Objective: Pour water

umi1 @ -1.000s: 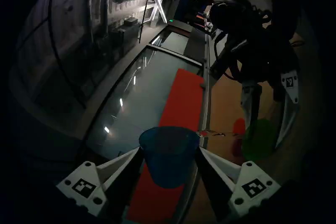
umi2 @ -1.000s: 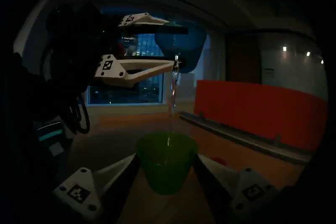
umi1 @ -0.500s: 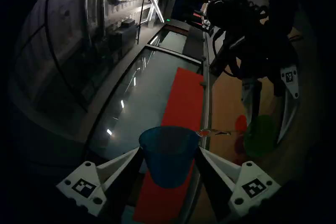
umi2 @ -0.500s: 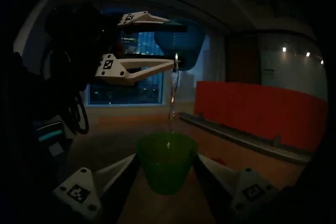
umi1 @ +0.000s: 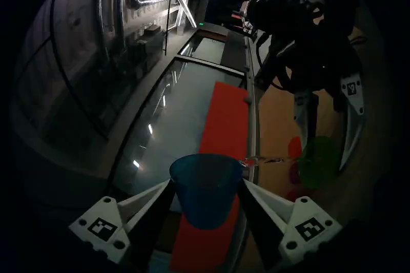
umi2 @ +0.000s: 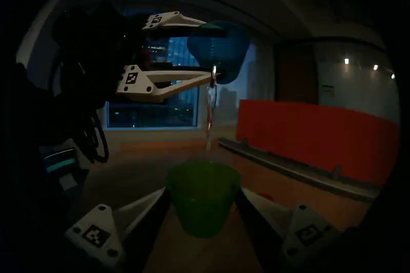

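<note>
My left gripper (umi1: 207, 198) is shut on a blue cup (umi1: 206, 189), and in the right gripper view that same blue cup (umi2: 219, 50) lies tipped on its side, high up. A thin stream of water (umi2: 209, 119) falls from its rim into a green cup (umi2: 203, 204). My right gripper (umi2: 203, 211) is shut on that green cup and holds it upright. In the left gripper view the green cup (umi1: 319, 161) sits at the right between the other gripper's white fingers (umi1: 353, 119), with the water stream (umi1: 266, 160) running toward it.
An orange panel (umi2: 320, 137) stands along a rail at the right, above a wooden table (umi2: 138, 170). A dark window (umi2: 154, 114) with city lights lies behind. A person in dark clothes (umi2: 77, 93) holds the grippers. Something red (umi1: 294, 148) lies near the green cup.
The blue cup has tipped slightly further and risen a little above the green cup. The water keeps falling. The green cup stays in place.
</note>
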Motion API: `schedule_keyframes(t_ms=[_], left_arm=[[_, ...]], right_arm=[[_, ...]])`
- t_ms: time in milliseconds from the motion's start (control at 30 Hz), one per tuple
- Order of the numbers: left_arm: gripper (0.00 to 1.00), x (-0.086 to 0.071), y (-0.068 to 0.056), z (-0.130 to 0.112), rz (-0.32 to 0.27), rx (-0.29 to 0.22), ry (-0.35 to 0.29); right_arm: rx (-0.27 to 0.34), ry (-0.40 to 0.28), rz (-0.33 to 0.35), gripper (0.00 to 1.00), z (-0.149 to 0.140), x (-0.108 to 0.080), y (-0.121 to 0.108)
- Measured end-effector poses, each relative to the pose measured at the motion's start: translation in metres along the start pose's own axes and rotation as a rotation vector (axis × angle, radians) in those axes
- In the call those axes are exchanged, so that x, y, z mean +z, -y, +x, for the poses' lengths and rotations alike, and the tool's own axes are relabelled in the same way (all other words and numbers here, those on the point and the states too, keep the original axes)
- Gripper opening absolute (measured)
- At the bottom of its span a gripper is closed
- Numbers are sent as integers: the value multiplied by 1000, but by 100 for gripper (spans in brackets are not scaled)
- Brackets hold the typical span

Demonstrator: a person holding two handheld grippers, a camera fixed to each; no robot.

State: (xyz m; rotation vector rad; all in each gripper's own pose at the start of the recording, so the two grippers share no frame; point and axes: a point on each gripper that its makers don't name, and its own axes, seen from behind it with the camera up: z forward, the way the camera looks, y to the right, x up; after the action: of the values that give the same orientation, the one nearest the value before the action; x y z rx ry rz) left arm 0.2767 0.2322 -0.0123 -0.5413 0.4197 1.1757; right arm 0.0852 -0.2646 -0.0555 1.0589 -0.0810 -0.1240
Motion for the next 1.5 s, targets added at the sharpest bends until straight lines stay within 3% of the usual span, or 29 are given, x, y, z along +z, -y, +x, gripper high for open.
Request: schedule_keyframes(t_ms=[1500], left_arm=[[84, -4, 9, 4, 10, 123, 5]], right_arm=[[-6, -4, -4, 100, 3, 1, 1]])
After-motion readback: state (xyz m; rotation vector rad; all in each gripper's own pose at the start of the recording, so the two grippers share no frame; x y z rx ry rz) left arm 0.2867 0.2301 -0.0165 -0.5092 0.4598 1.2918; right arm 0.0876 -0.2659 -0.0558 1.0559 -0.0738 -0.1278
